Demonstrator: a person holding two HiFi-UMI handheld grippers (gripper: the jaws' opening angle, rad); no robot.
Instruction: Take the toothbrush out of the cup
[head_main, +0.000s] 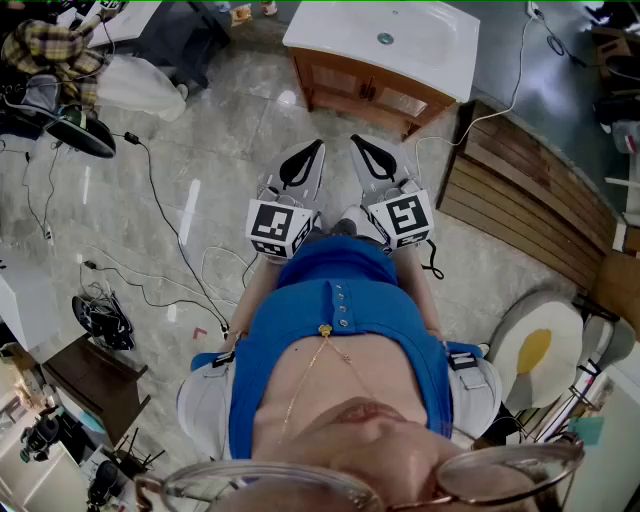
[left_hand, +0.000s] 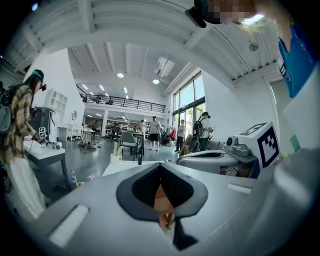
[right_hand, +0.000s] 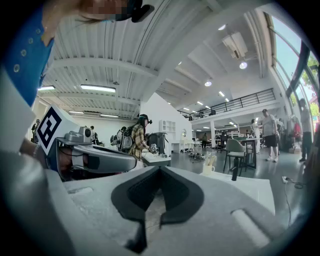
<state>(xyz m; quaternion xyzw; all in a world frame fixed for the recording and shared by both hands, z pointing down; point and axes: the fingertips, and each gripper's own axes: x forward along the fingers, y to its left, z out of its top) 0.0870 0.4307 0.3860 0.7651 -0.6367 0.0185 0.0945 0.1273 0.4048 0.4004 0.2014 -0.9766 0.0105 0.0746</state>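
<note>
A white cup (left_hand: 115, 158) with toothbrushes (left_hand: 116, 148) standing in it sits on the far part of a white counter (left_hand: 117, 169). The right gripper view shows the same cup (right_hand: 208, 169) and toothbrushes (right_hand: 213, 160) well ahead. My left gripper (left_hand: 161, 168) is shut and empty. So is my right gripper (right_hand: 160, 173), its jaws closed on nothing. In the head view the left gripper (head_main: 314, 150) and right gripper (head_main: 357, 143) are held side by side, close to my body, pointing at the white sink top (head_main: 440, 55). The cup is not visible in the head view.
A dark slim bottle (left_hand: 140, 159) stands near the cup. The sink sits on a wooden cabinet (head_main: 365, 95). Cables (head_main: 165, 225) trail over the floor on the left. Wooden slats (head_main: 530, 215) lie at the right. Several people and a chair (left_hand: 128, 139) are in the hall behind.
</note>
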